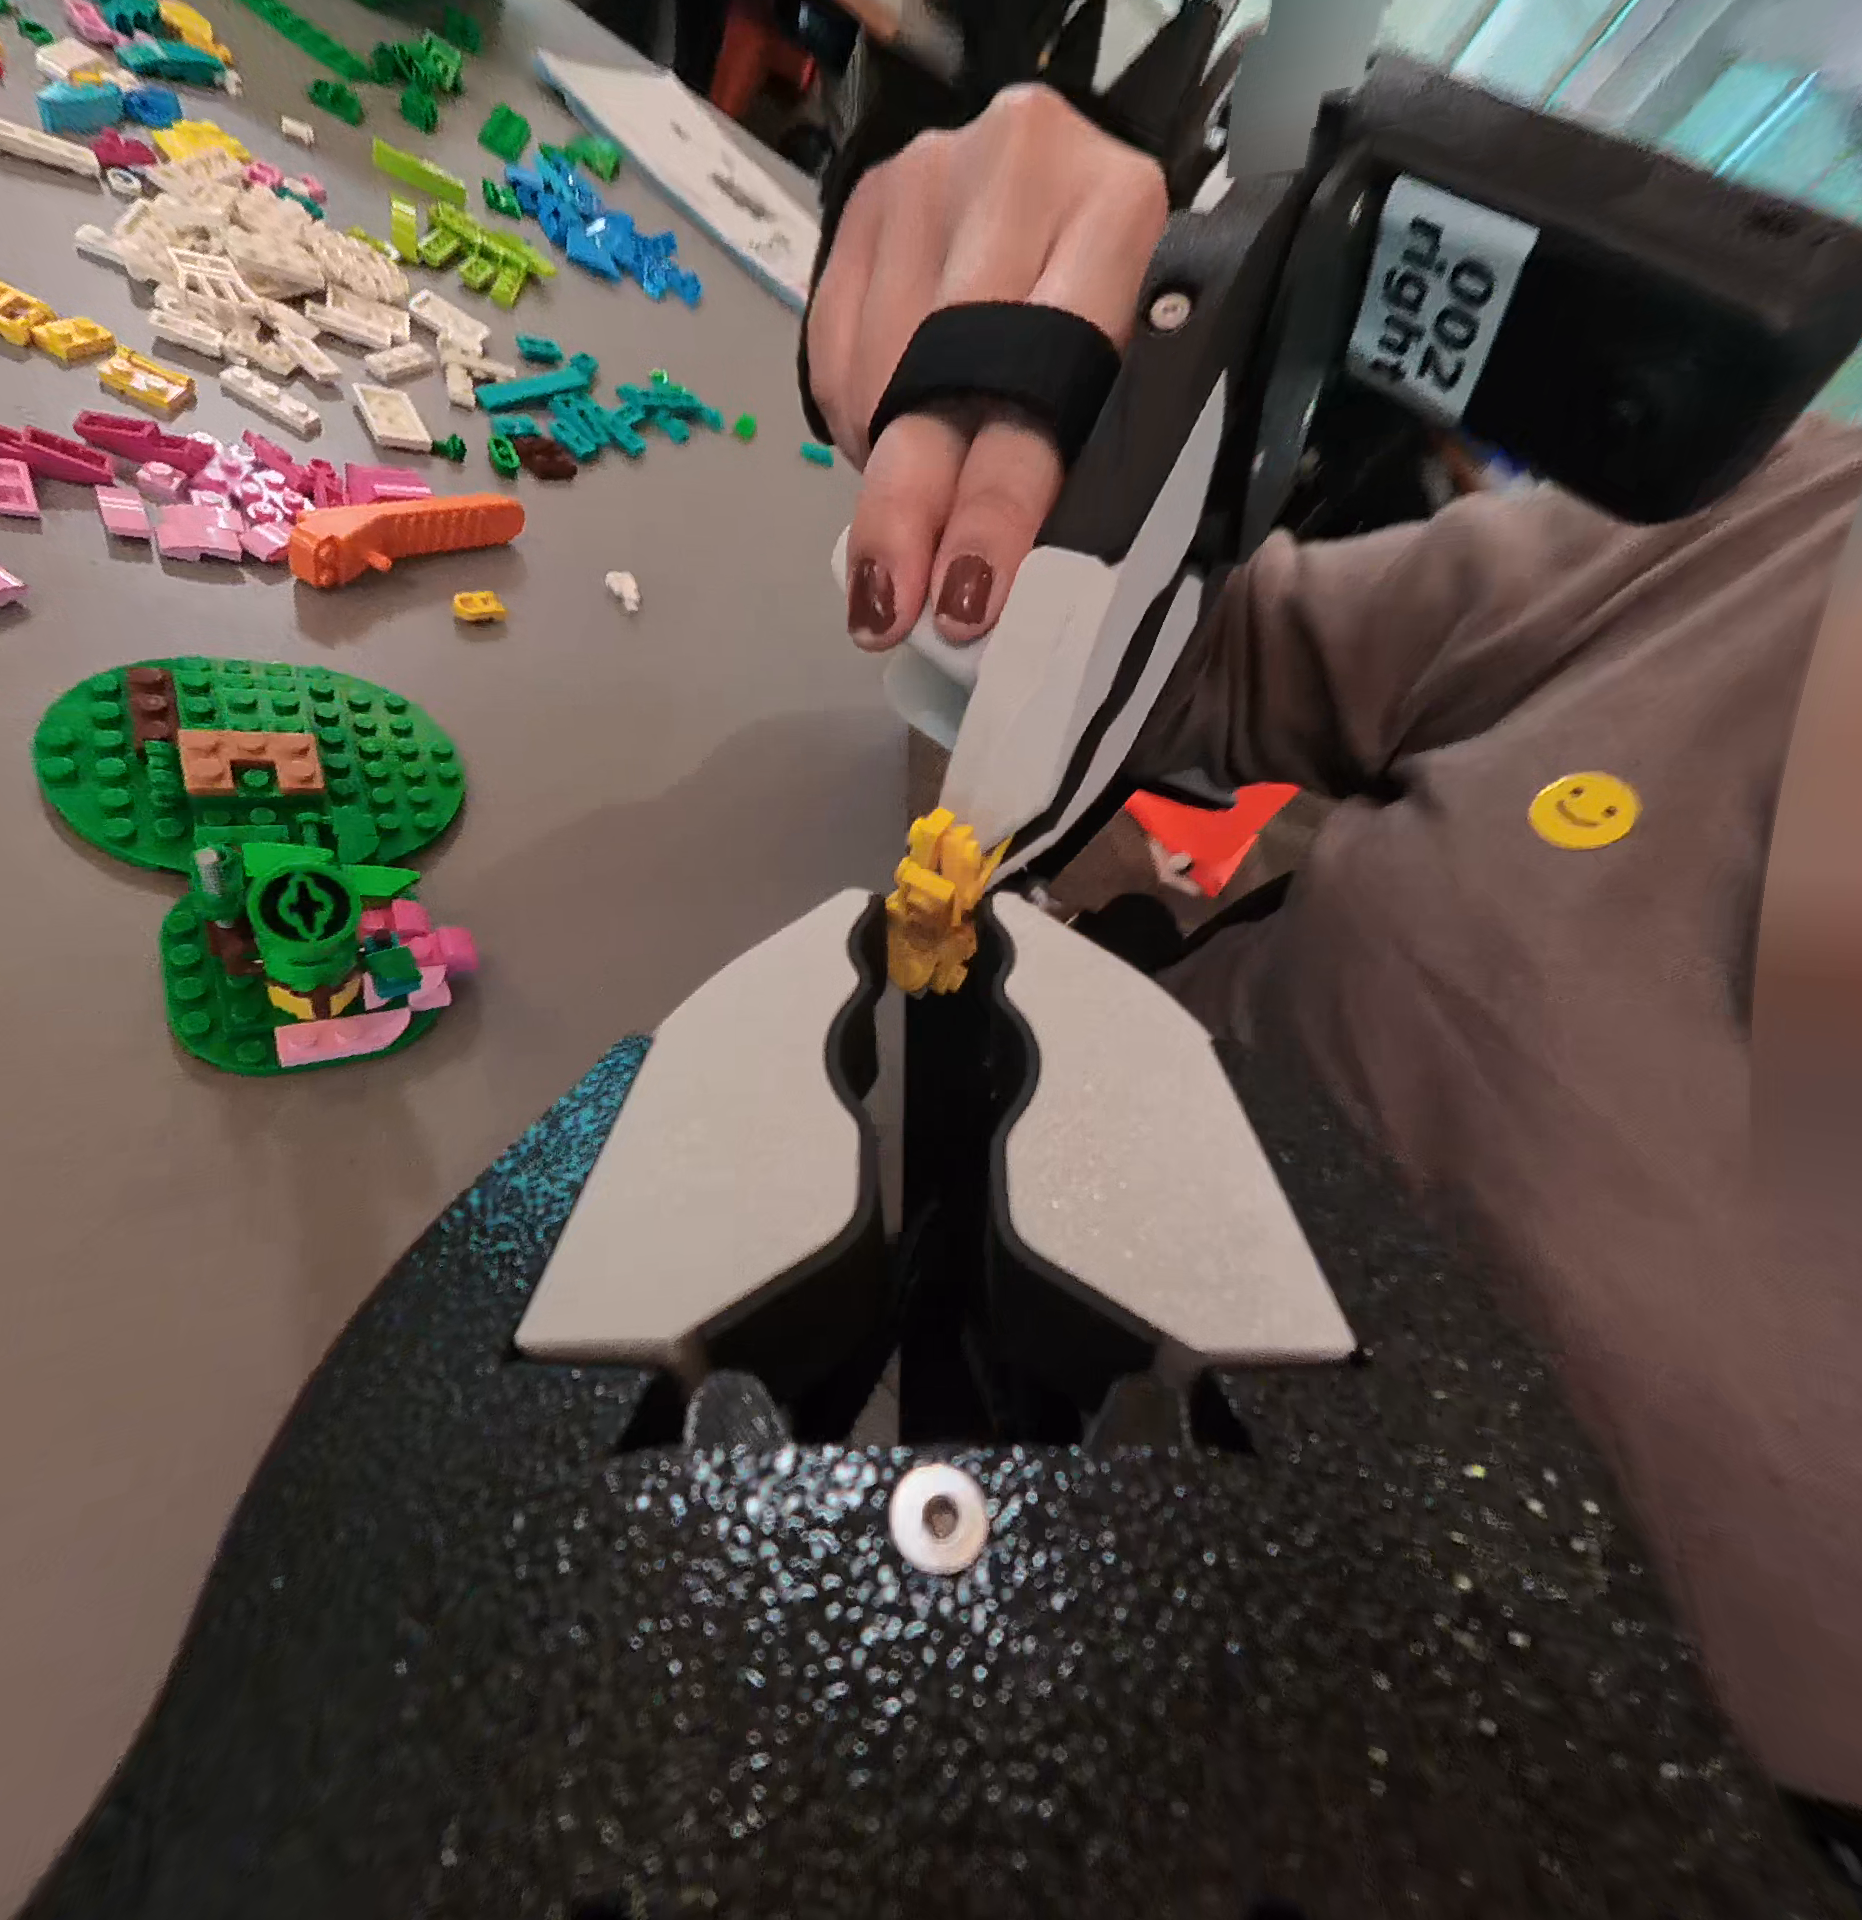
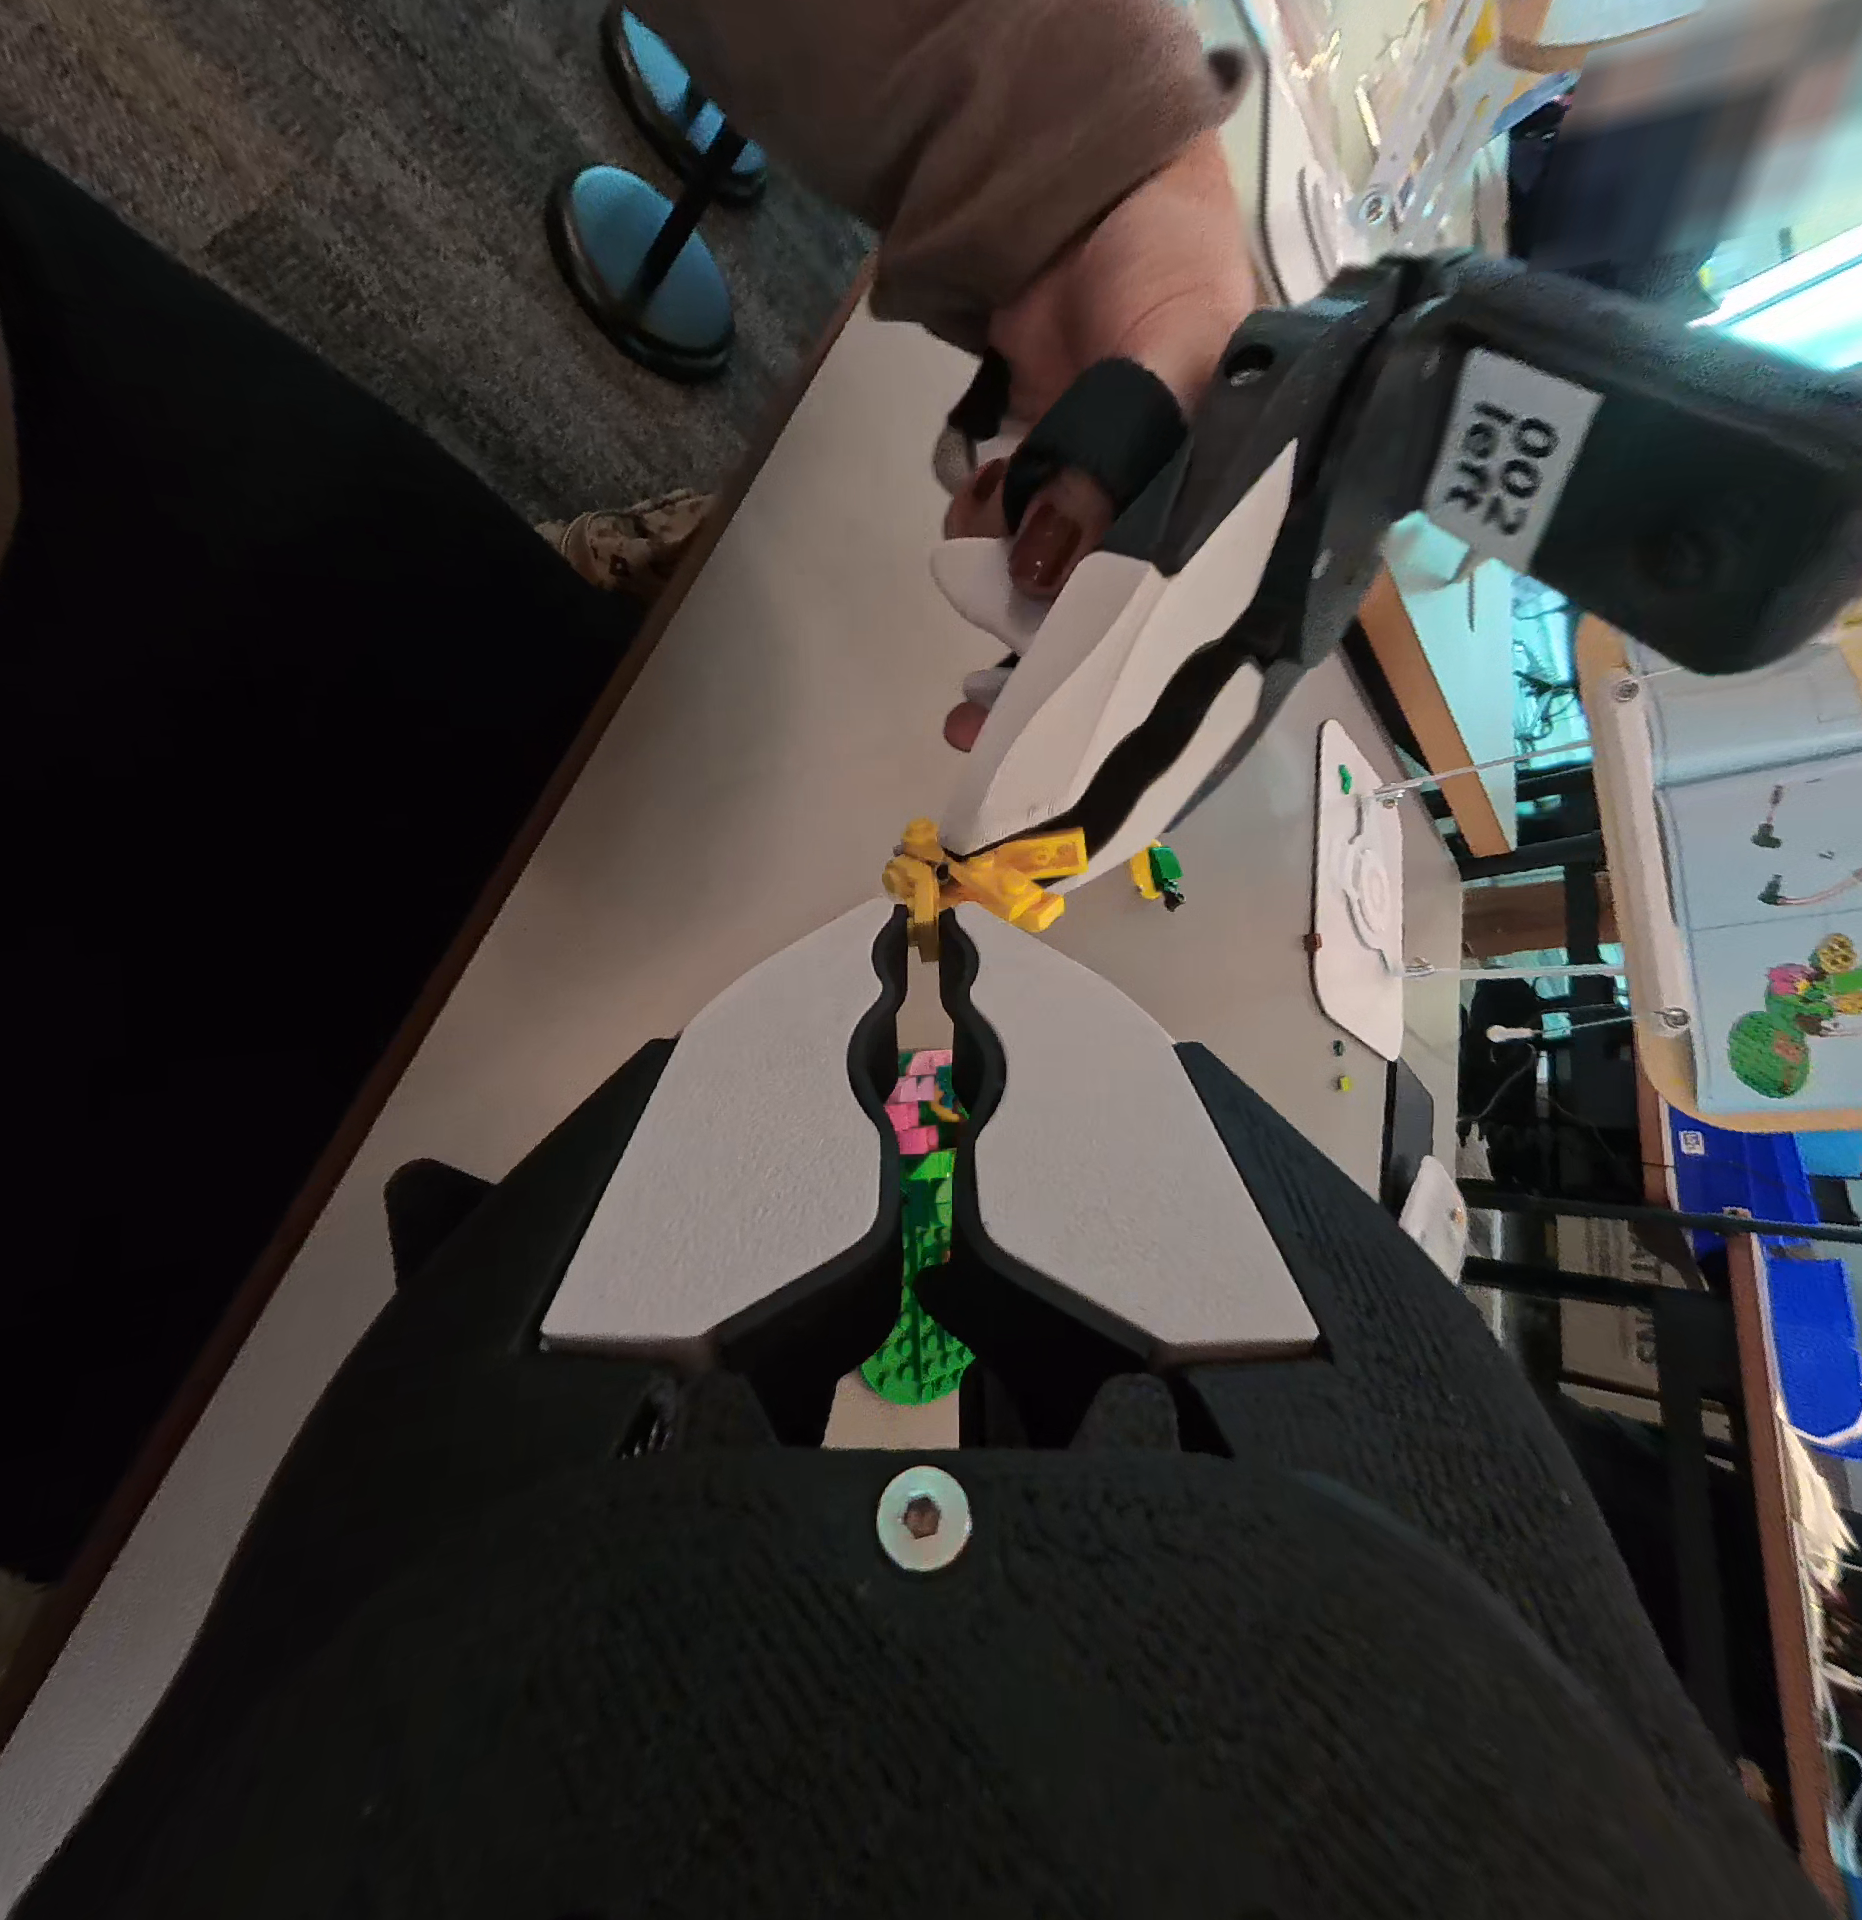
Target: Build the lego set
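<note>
A small yellow lego assembly (image 1: 932, 914) of several tiny bricks and clips is held in the air above the table's near edge, pinched from both ends; in the right wrist view it (image 2: 984, 878) shows a rounded dark-yellow piece at one end and flat studded plates sticking out sideways at the other. To the left on the table (image 1: 615, 831) lies the partly built model (image 1: 246, 831): rounded green baseplates carrying brown and tan plates, a green cylinder with a round top, and pink, teal and yellow bricks. Farther left and back, loose bricks (image 1: 272, 281) lie sorted by colour: white, pink, yellow, lime, blue, teal, green. An orange brick separator (image 1: 402, 535) lies flat beside the pink ones.
</note>
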Available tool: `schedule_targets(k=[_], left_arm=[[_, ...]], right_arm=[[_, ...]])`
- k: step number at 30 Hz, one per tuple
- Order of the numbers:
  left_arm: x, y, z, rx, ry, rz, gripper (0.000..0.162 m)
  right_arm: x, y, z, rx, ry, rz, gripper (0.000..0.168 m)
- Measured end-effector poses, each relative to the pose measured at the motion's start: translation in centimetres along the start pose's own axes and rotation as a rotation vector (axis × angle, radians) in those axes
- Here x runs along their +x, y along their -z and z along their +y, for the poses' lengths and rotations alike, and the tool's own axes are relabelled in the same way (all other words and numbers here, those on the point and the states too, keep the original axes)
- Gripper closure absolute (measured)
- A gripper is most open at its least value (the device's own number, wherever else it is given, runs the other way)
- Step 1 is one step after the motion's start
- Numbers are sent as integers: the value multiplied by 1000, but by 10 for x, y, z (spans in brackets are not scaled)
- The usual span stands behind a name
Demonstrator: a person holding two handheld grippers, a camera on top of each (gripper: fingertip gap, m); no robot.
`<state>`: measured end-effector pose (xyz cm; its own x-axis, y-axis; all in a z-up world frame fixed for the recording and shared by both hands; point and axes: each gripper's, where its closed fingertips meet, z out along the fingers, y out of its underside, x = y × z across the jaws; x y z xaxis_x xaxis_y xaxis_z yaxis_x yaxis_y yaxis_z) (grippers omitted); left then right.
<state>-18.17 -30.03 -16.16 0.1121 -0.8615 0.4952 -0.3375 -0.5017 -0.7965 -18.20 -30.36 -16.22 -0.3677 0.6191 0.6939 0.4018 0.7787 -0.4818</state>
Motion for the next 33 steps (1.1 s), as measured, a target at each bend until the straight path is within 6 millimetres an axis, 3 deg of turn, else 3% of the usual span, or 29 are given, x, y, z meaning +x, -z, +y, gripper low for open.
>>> schedule_targets(k=[5, 7, 9, 13, 18, 25, 33], left_arm=[[-8, -3, -1, -86, -96, -109, 141], [-10, 1, -4, -74, -133, -151, 116], [-20, 9, -6, -50, -177, -243, 108], [-54, 26, -4, 22, -263, -452, 115], [-84, 20, 8, 11, -287, -546, 114], [-111, 2, 16, -80, -277, -501, 96], [-134, -14, 31, -230, -296, -409, 89]], right_arm=[[-1, -3, 5, -39, -5, -6, 165], [5, 0, 11, -37, -45, 22, 166], [17, 5, 24, -60, -99, 78, 166], [42, 10, 62, -88, -237, 196, 165], [52, -4, 92, -96, -266, 227, 165], [52, -22, 101, -167, -51, 179, 165], [51, -32, 106, -124, -278, 76, 165]])
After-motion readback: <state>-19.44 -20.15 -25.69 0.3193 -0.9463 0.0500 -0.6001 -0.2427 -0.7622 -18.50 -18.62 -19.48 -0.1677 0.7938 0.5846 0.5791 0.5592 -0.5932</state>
